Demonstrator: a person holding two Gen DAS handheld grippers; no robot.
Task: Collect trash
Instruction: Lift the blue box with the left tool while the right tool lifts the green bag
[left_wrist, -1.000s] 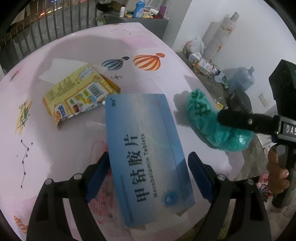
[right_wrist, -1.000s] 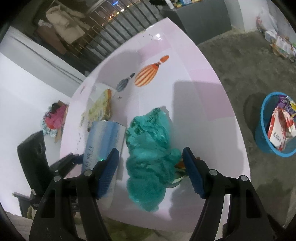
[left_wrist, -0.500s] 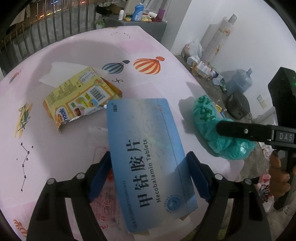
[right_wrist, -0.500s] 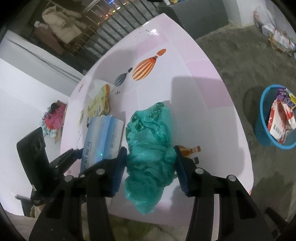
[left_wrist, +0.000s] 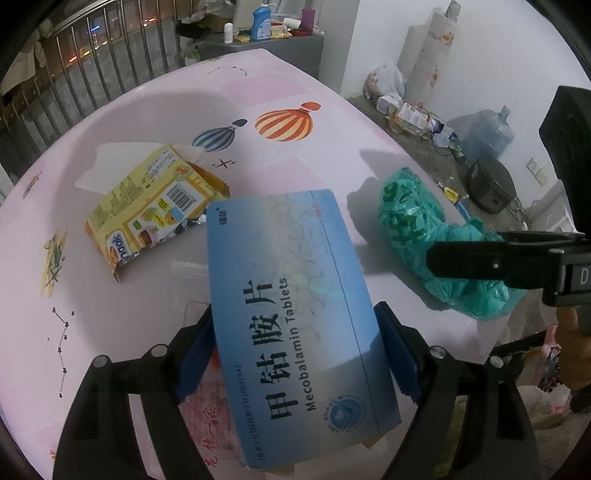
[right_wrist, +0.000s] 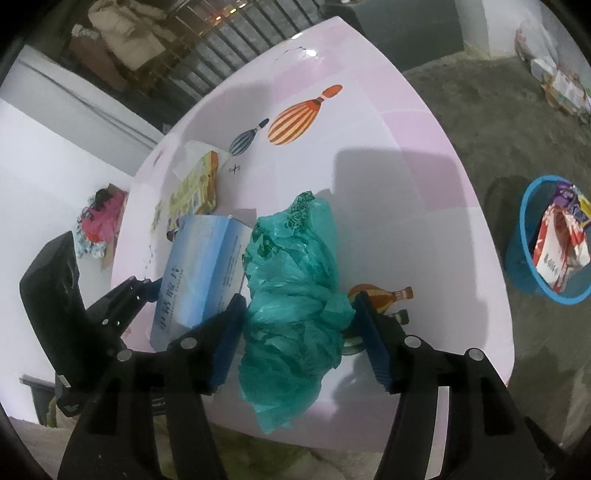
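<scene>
My left gripper (left_wrist: 295, 354) is shut on a blue Mecobalamin tablet box (left_wrist: 295, 295) and holds it tilted above the pink table (left_wrist: 110, 295). The box also shows in the right wrist view (right_wrist: 199, 273). My right gripper (right_wrist: 299, 336) is shut on a crumpled green plastic bag (right_wrist: 295, 288) near the table's front edge. The bag shows in the left wrist view (left_wrist: 413, 229), to the right of the box. A torn yellow snack wrapper (left_wrist: 155, 206) lies on the table beyond the box.
A blue waste bin (right_wrist: 546, 236) with wrappers in it stands on the floor right of the table. A white paper (left_wrist: 110, 166) lies behind the yellow wrapper. Railings, bottles and clutter stand beyond the table's far edge.
My right gripper's jaws have closed in from wide apart onto the green bag. My left gripper has lifted the blue box a little higher off the table.
</scene>
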